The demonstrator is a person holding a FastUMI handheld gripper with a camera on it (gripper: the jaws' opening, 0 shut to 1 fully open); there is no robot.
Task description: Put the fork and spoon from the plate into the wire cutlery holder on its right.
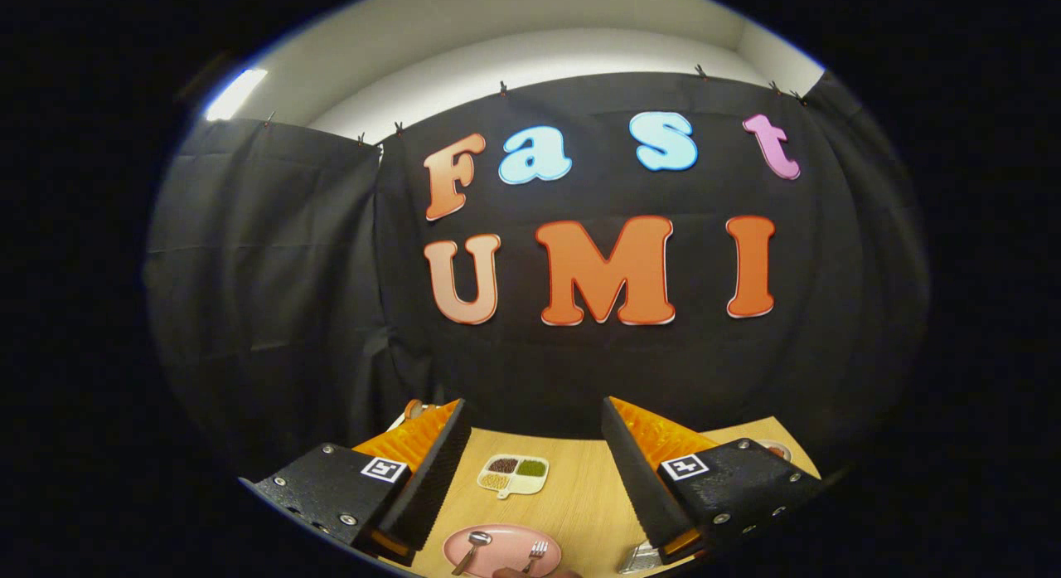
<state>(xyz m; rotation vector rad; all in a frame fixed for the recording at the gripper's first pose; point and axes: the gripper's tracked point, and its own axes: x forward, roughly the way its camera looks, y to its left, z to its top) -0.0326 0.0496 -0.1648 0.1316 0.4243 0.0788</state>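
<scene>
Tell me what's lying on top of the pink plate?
A spoon and a fork lie on the pink plate, spoon left, fork right, between the open gripper fingers. The plate's near edge is cut off, so anything there can't be seen.

A four-compartment dish (513, 473) of grains and beans sits on the wooden table (580, 495).

Wire cutlery holder (640, 559) mostly hidden behind the jaws.
</scene>
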